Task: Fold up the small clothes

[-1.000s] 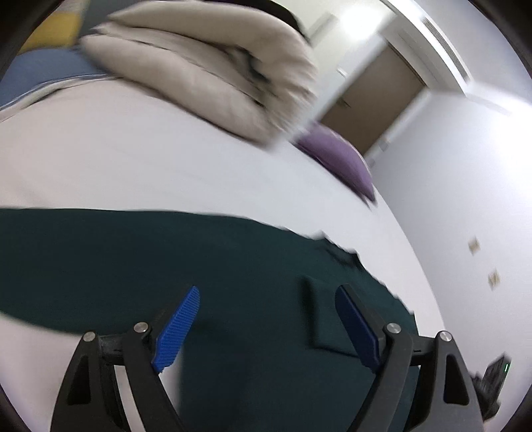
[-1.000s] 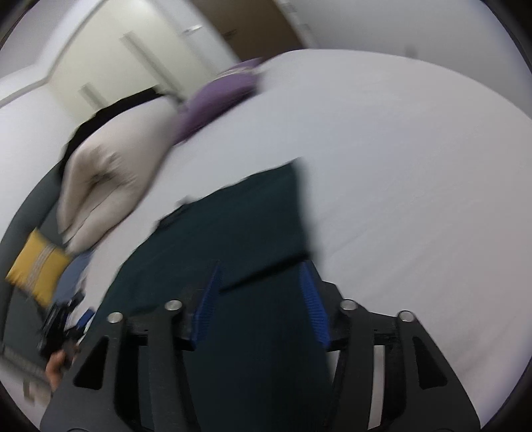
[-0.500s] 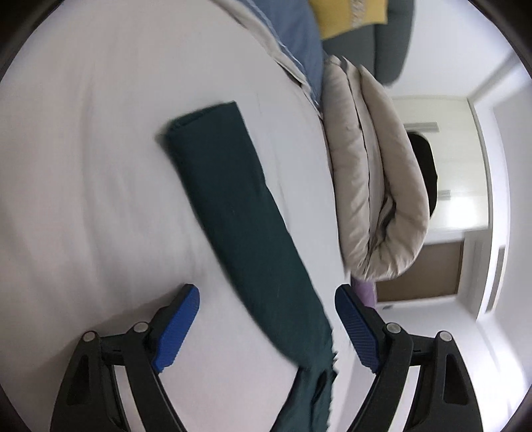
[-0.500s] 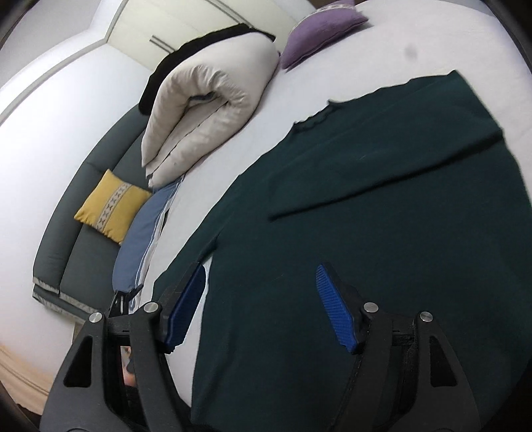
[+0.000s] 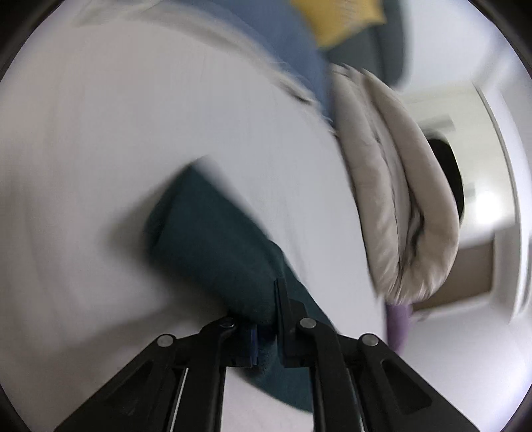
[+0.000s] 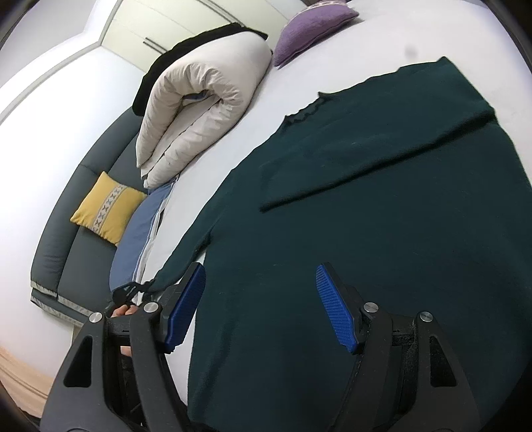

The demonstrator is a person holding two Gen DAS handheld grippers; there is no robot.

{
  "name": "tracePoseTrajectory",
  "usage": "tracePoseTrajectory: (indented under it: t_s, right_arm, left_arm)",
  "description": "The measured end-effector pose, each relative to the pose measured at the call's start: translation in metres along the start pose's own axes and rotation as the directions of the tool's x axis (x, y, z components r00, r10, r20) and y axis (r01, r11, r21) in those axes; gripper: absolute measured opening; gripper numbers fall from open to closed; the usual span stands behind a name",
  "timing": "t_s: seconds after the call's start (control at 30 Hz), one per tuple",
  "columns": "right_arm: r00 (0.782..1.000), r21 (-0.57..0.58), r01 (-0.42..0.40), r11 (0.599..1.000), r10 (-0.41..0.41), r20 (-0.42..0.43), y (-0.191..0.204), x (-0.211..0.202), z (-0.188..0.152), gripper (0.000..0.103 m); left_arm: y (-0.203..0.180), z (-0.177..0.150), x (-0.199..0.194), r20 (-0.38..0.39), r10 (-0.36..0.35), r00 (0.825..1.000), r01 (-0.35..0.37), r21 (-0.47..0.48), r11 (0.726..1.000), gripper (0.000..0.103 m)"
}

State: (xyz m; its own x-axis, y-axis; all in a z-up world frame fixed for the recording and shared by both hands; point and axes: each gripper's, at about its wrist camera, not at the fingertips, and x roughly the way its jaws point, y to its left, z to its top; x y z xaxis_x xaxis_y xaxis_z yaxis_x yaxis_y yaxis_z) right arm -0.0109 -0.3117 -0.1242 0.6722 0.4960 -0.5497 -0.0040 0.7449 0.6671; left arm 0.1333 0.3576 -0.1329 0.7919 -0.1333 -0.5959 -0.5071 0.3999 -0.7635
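Observation:
A dark green long-sleeved top (image 6: pixel 382 212) lies flat on the white bed (image 6: pixel 382 50), one sleeve folded across its chest. My right gripper (image 6: pixel 262 299) is open and hovers just above the top's lower body, empty. In the blurred left wrist view my left gripper (image 5: pixel 266 319) is shut on the other sleeve (image 5: pixel 212 242), which stretches away from the jaws over the white sheet (image 5: pixel 99 166). In the right wrist view that sleeve's end (image 6: pixel 173 272) runs to the left gripper and the hand at the bed's edge.
A rolled beige duvet (image 6: pixel 199 109) lies at the head of the bed, also in the left wrist view (image 5: pixel 399 199). A purple pillow (image 6: pixel 312 26), a blue pillow (image 6: pixel 139 239), a dark sofa (image 6: pixel 76 212) and a yellow cushion (image 6: pixel 106 206) lie beyond.
My left gripper has closed on the sleeve and the view is swinging. My right gripper has stayed open, settling a little closer over the top's body.

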Motion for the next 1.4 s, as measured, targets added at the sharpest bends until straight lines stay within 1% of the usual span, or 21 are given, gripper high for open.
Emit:
tracePoseTrajectory:
  t_s: [0.1, 0.17, 0.2, 0.27, 0.3, 0.43, 0.5, 0.53, 0.57, 0.67, 0.7, 0.8, 0.9, 1.0, 1.07, 1.17, 1.2, 1.27, 1.3, 1.37, 1.4]
  right_arm:
    - [1.0, 0.032, 0.002, 0.999, -0.003, 0.014, -0.016, -0.005, 0.0, 0.068]
    - [1.0, 0.052, 0.01, 0.999, -0.011, 0.025, -0.028, -0.009, -0.001, 0.068]
    - [0.999, 0.06, 0.012, 0.998, -0.014, 0.031, -0.033, -0.012, -0.001, 0.068]
    - [0.998, 0.079, 0.019, 0.997, -0.023, 0.051, -0.045, -0.018, -0.001, 0.068]
    - [0.998, 0.091, 0.021, 0.996, -0.027, 0.061, -0.051, -0.021, 0.0, 0.068]
    - [0.994, 0.15, 0.032, 0.988, -0.047, 0.103, -0.081, -0.036, 0.004, 0.068]
    - [0.992, 0.166, 0.039, 0.985, -0.058, 0.111, -0.091, -0.041, 0.006, 0.069]
    - [0.991, 0.174, 0.048, 0.984, -0.068, 0.112, -0.098, -0.043, 0.008, 0.069]
    - [0.991, 0.176, 0.055, 0.983, -0.075, 0.11, -0.103, -0.044, 0.01, 0.069]
    - [0.991, 0.173, 0.077, 0.982, -0.095, 0.097, -0.11, -0.043, 0.015, 0.069]
    - [0.991, 0.171, 0.082, 0.982, -0.098, 0.089, -0.112, -0.04, 0.018, 0.069]
    - [0.994, 0.155, 0.086, 0.984, -0.095, 0.048, -0.108, -0.021, 0.033, 0.069]
    - [0.997, 0.106, 0.073, 0.992, -0.072, -0.006, -0.088, 0.01, 0.049, 0.069]
    - [0.997, 0.053, 0.052, 0.997, -0.049, -0.061, -0.064, 0.05, 0.063, 0.069]
    - [0.991, 0.023, 0.064, 0.998, -0.061, -0.116, -0.051, 0.083, 0.071, 0.069]
    - [0.967, -0.024, 0.148, 0.989, -0.149, -0.208, -0.04, 0.135, 0.074, 0.071]
    - [0.961, -0.045, 0.175, 0.984, -0.181, -0.208, -0.036, 0.147, 0.075, 0.071]
    - [0.962, -0.095, 0.193, 0.977, -0.207, -0.177, -0.027, 0.157, 0.078, 0.069]
    - [0.961, -0.115, 0.199, 0.973, -0.217, -0.172, -0.024, 0.161, 0.08, 0.059]
    - [0.956, -0.133, 0.212, 0.968, -0.234, -0.179, -0.02, 0.167, 0.084, 0.019]
    - [0.951, -0.146, 0.221, 0.964, -0.246, -0.184, -0.019, 0.168, 0.088, 0.013]
  left_arm:
    - [-0.066, -0.03, 0.0, -0.003, 0.019, 1.0, -0.018, 0.254, 0.967, 0.009]
    - [-0.123, -0.067, 0.002, 0.002, 0.023, 1.0, -0.022, 0.466, 0.885, 0.009]
    - [-0.15, -0.093, 0.003, 0.002, 0.022, 1.0, -0.019, 0.57, 0.821, 0.009]
    - [-0.198, -0.159, 0.007, 0.002, 0.027, 1.0, -0.019, 0.764, 0.645, 0.009]
    - [-0.219, -0.204, 0.011, 0.014, 0.031, 0.999, -0.028, 0.856, 0.516, 0.009]
    - [-0.24, -0.34, 0.033, 0.064, 0.051, 0.997, -0.069, 0.992, 0.107, 0.01]
    - [-0.231, -0.383, 0.046, 0.102, 0.067, 0.993, -0.1, 0.994, -0.031, 0.013]
    - [-0.225, -0.4, 0.053, 0.112, 0.082, 0.99, -0.105, 0.991, -0.084, 0.014]
    - [-0.216, -0.41, 0.055, 0.108, 0.098, 0.989, -0.098, 0.99, -0.1, 0.016]
    - [-0.207, -0.409, 0.064, 0.09, 0.142, 0.986, -0.079, 0.994, -0.079, 0.049]
    - [-0.205, -0.406, 0.064, 0.079, 0.151, 0.985, -0.07, 0.995, -0.066, 0.067]
    - [-0.198, -0.392, 0.045, 0.027, 0.145, 0.989, -0.024, 0.999, -0.021, 0.08]
    - [-0.188, -0.372, 0.025, -0.113, 0.148, 0.982, 0.105, 0.993, 0.062, 0.081]
    - [-0.185, -0.343, 0.006, -0.211, 0.095, 0.973, 0.193, 0.966, 0.171, 0.081]
    - [-0.188, -0.311, 0.0, -0.223, 0.047, 0.974, 0.205, 0.947, 0.248, 0.081]
    - [-0.19, -0.26, 0.008, -0.198, 0.016, 0.98, 0.178, 0.913, 0.367, 0.081]
    - [-0.187, -0.241, 0.012, -0.183, 0.016, 0.983, 0.16, 0.895, 0.416, 0.081]
    - [-0.181, -0.214, 0.017, -0.177, 0.001, 0.984, 0.154, 0.862, 0.482, 0.079]
    - [-0.176, -0.203, 0.018, -0.173, -0.005, 0.985, 0.151, 0.846, 0.511, 0.079]
    - [-0.165, -0.184, 0.022, -0.166, -0.006, 0.986, 0.14, 0.81, 0.57, 0.074]
    - [-0.162, -0.179, 0.024, -0.171, -0.007, 0.985, 0.142, 0.793, 0.593, 0.074]
